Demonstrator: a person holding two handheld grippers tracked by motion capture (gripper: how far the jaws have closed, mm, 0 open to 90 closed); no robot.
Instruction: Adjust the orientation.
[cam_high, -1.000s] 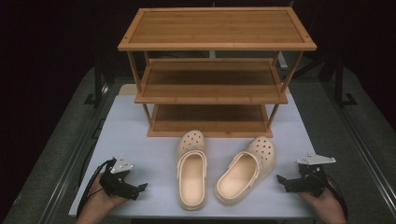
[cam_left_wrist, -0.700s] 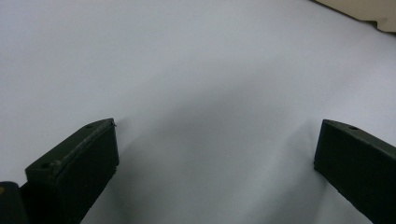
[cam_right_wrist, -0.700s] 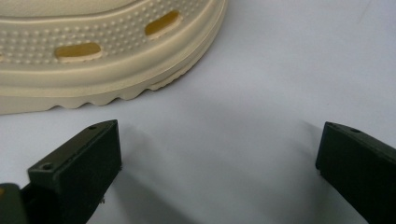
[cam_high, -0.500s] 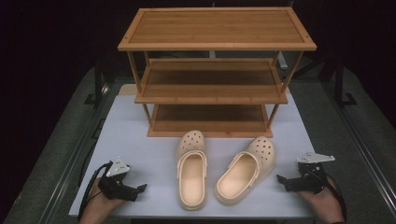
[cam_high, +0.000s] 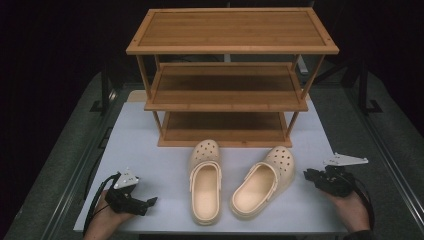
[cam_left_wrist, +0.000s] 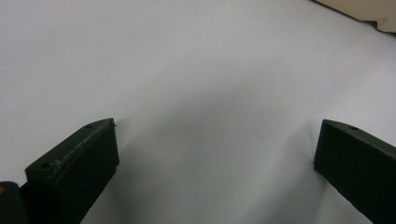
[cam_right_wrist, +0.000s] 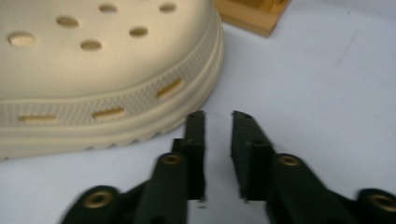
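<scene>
Two beige clogs lie toes-away on the white table (cam_high: 150, 150), the left clog (cam_high: 205, 185) straight and the right clog (cam_high: 262, 182) angled. My left gripper (cam_high: 149, 202) rests near the front left edge, well left of the clogs. Its jaws stand wide apart over bare table (cam_left_wrist: 215, 154), so it is open. My right gripper (cam_high: 307, 174) lies just right of the right clog's toe. In the right gripper view only a narrow slit separates its jaws (cam_right_wrist: 218, 114), nothing is held, and the clog (cam_right_wrist: 93, 70) sits close on the left.
A three-tier bamboo rack (cam_high: 230, 95) stands at the back of the table, its shelves bare; its base corner (cam_right_wrist: 247, 14) shows beyond the clog. A beige edge (cam_left_wrist: 369, 9) crosses the top right corner of the left gripper view. Dark floor surrounds the table.
The left hand has slid slightly toward the near edge. The right gripper has edged a little away from the near edge, toward the right clog's toe. The clogs have not moved.
</scene>
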